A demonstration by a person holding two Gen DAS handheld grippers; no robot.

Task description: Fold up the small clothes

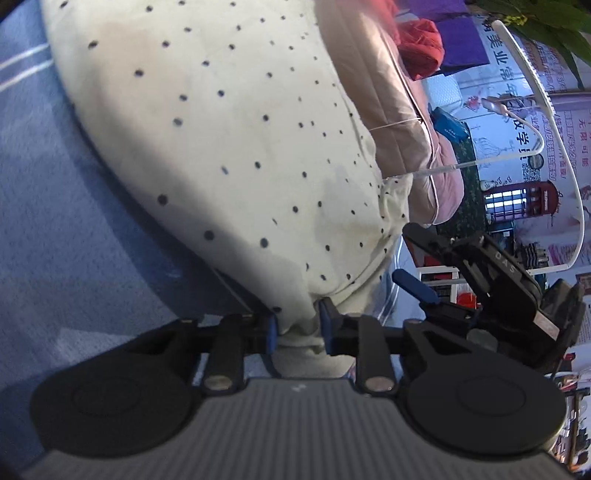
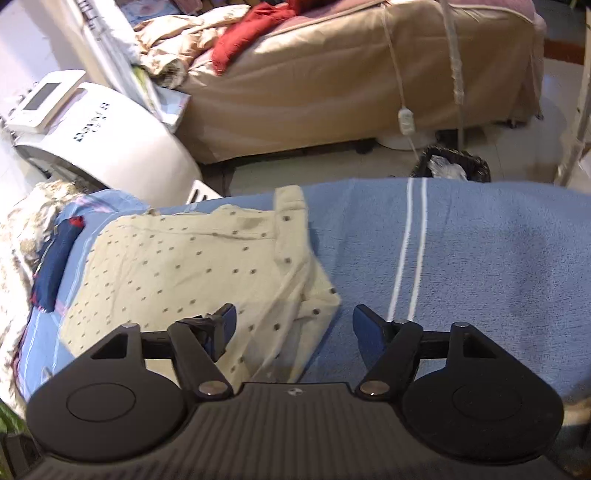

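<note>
**Inspector:** Count the garments on the work surface.

**Onlooker:** One cream dotted garment (image 2: 192,258), lying left of centre in the right wrist view, on one blue towel (image 2: 480,258) with two white stripes running down it. One small navy cloth item (image 2: 55,269) lies at the left edge, just beside the garment.

**Inspector:** Grippers?

**Onlooker:** Two. The left gripper (image 1: 297,328), low centre in its own view, has its two blue pads drawn in on a bunched fold of the garment's edge; cloth fills the gap between them. The right gripper (image 2: 291,325), bottom centre of its view, has its fingers spread wide. One finger sits over the garment's lower corner, the other over bare towel. I cannot tell whether either touches the fabric.

**Inspector:** Surroundings?

**Onlooker:** One bed with a tan cover (image 2: 332,85) across the top of the right wrist view, one red cloth (image 2: 251,33) on it. One white machine (image 2: 110,147) upper left. One dark bin (image 2: 450,166) beyond the towel's far edge.
</note>
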